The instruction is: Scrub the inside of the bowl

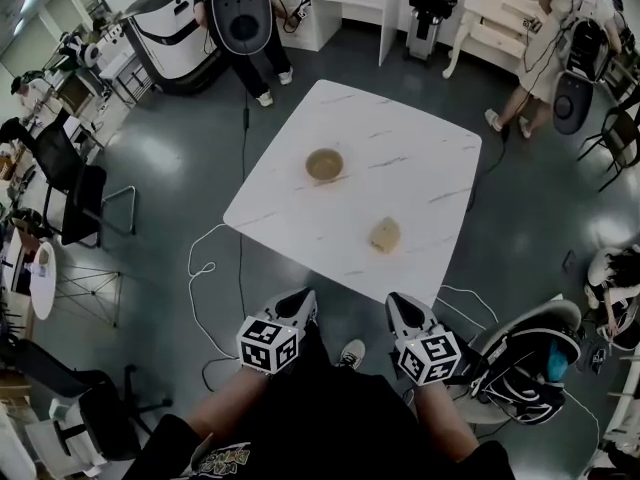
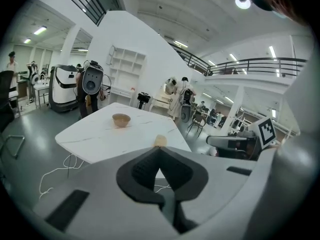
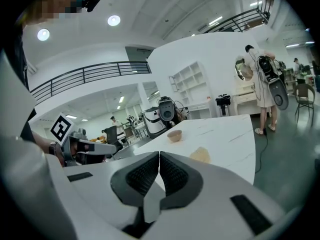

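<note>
A tan bowl [image 1: 324, 164] stands upright near the middle of the white marble table [image 1: 400, 138]. A yellowish sponge [image 1: 385, 235] lies closer to me, toward the table's near edge. Both grippers hang in front of my body, short of the table. My left gripper [image 1: 303, 303] is shut and holds nothing; my right gripper [image 1: 398, 307] is likewise shut and empty. The left gripper view has the bowl [image 2: 121, 119] and sponge [image 2: 160, 140] beyond its closed tips [image 2: 159, 149]. In the right gripper view, bowl [image 3: 174, 135] and sponge [image 3: 200, 155] lie past the closed tips [image 3: 159, 154].
Cables [image 1: 205, 268] trail on the grey floor left of the table. A black office chair [image 1: 75, 193] stands at left, a black and white device [image 1: 535, 358] at my right. People stand beyond the table's far side [image 1: 250, 28] and at top right [image 1: 545, 58].
</note>
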